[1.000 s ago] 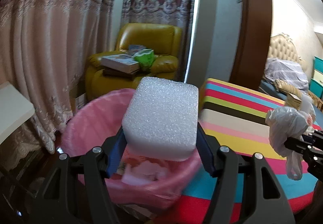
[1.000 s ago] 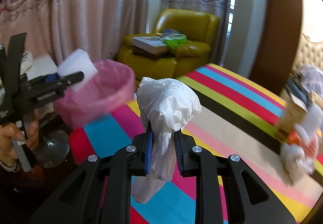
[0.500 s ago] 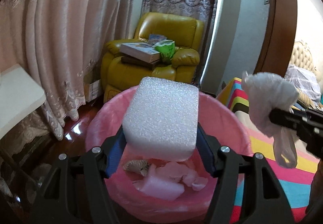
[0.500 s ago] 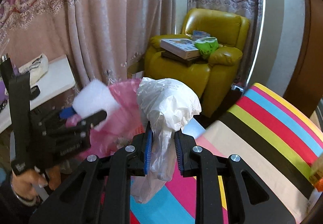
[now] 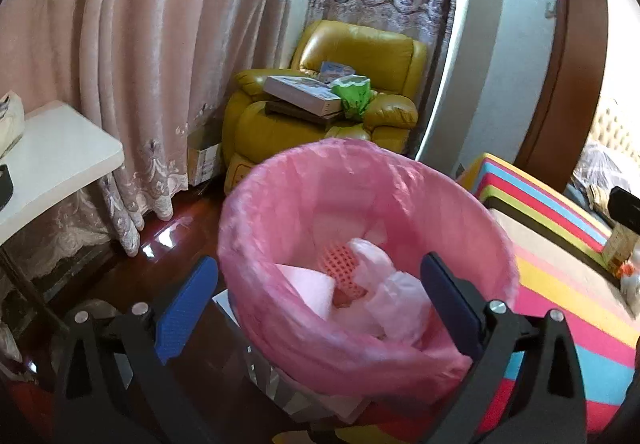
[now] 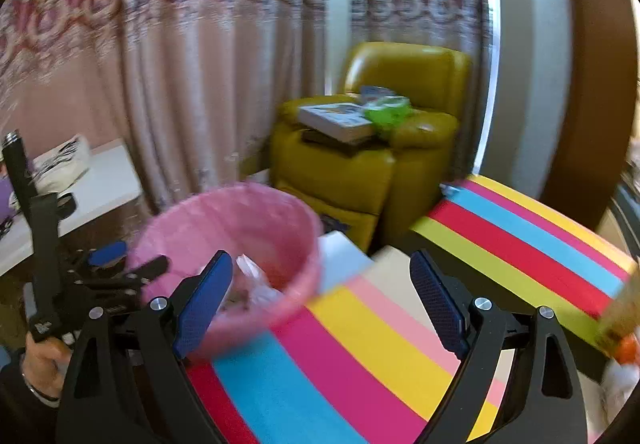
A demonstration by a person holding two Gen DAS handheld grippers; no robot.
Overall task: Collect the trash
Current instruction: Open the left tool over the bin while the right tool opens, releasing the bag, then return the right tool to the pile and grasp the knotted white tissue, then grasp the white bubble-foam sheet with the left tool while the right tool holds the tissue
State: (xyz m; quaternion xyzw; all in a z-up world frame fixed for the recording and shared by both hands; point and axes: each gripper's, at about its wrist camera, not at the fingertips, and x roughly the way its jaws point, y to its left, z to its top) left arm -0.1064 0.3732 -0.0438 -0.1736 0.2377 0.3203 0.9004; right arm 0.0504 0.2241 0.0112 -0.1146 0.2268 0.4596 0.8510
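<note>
A bin with a pink liner (image 5: 248, 212) stands beside the striped table (image 5: 560, 284). Inside it lie a white plastic bag (image 5: 394, 294), a pale foam slab (image 5: 306, 284) and a red mesh sleeve (image 5: 340, 264). My left gripper (image 5: 320, 304) hangs over the bin's near rim. Its jaws are opening, with nothing held between the blue pads (image 5: 184, 304). My right gripper (image 6: 320, 302) hovers over the table edge next to the bin (image 6: 188, 228); its jaws are opening too and are empty. The white bag (image 6: 256, 280) shows inside the bin. A hand (image 6: 40, 356) holds the left gripper (image 6: 120, 264).
A yellow armchair (image 5: 360, 56) with books (image 5: 300, 92) and a green bag (image 5: 354, 94) stands behind the bin. A white side table (image 5: 52, 156) is at left, before the curtains. A carton (image 5: 620, 248) and more litter sit at the striped table's right edge.
Both grippers have opened. The foam block has left the left jaws and the white bag has left the right jaws; the bag now lies in the bin. The left gripper has moved in over the bin.
</note>
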